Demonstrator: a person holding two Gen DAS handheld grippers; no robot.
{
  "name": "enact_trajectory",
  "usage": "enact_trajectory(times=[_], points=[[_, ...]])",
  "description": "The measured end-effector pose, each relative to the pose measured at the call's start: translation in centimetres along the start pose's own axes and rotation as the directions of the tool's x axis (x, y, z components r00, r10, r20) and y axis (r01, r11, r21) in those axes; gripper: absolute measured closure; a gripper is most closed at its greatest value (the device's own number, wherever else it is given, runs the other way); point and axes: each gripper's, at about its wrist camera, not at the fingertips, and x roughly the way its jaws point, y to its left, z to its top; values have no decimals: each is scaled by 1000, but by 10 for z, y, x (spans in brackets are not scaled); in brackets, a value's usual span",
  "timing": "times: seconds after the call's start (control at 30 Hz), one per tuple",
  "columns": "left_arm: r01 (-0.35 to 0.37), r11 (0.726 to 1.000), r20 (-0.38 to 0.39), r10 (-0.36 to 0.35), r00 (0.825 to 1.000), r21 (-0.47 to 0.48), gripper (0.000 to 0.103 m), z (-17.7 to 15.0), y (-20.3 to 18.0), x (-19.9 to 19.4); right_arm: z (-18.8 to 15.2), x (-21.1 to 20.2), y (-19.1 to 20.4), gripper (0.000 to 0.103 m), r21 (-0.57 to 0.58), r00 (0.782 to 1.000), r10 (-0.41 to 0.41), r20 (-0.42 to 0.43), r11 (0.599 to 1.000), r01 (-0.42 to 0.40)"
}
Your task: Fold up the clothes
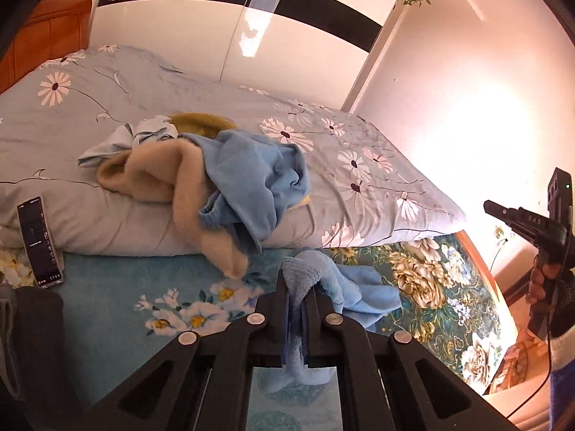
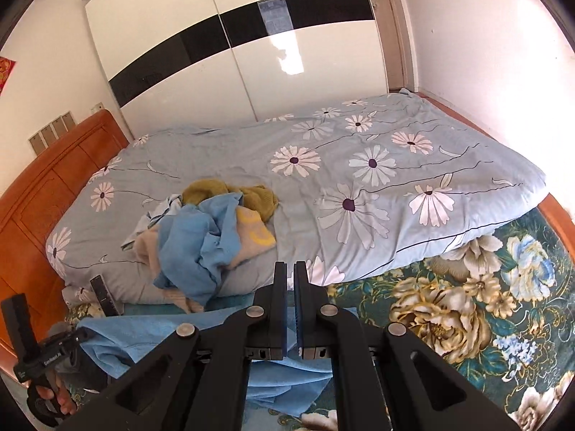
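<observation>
A bed (image 2: 521, 262) with an orange wooden headboard (image 2: 43, 194) is seen, and everything else is placed relative to it. Its far part is covered by a grey-blue quilt (image 2: 359, 179) printed with white daisies; its near part is covered by a teal sheet (image 1: 431, 287) with large gold and white flowers. Behind the bed, a glossy white wardrobe (image 2: 179, 82) crossed by a black band is set against the wall.

On the near edge of the quilt, toward the headboard, a pile of clothes (image 2: 201, 237) is heaped: blue, beige and olive pieces tangled together. A phone (image 1: 39, 240) is leaned against the quilt edge beside the pile.

On the teal sheet in front of the pile, a light blue towel (image 1: 363, 294) is spread. A fold of it is clamped between the fingers of the left gripper (image 1: 297, 287). The right gripper (image 2: 290, 276) is held over the towel, its fingers almost together with a narrow gap, nothing caught between them.
</observation>
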Motion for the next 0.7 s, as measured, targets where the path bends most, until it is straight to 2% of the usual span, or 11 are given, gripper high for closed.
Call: enact_trajectory(times=[0.1,0.2,0.4,0.43,0.5,0.53,0.57,0.7], points=[[-11,1000,-12,10,1000,-29,98,-11,8,-7,-22,9,7,100,-12,998,25,-65,1000,-26],[-13,996,-38,10,999,-83,98,-30,20,-11,-51,33,22,100,-55,983,62,-174,996,-72],[-43,982,-87,28,996,-184,98,-57,54,-7,-106,94,66,99,-268,940,-6,-341,959,-91],[-47,980,-94,29,995,-191,98,-59,58,-7,-115,105,71,96,-295,933,-15,-359,950,-99],[-52,978,-106,32,994,-200,98,-64,65,-5,-131,123,80,75,-343,920,-29,-391,932,-117],[-56,978,-113,34,993,-201,98,-66,68,-3,-138,131,84,51,-369,914,-34,-404,920,-129],[-61,978,-120,37,992,-201,98,-68,71,-1,-146,139,88,46,-396,908,-41,-417,907,-141],[-70,973,-147,38,988,-219,98,-77,85,10,-172,171,99,45,-525,888,-109,-446,835,-162]])
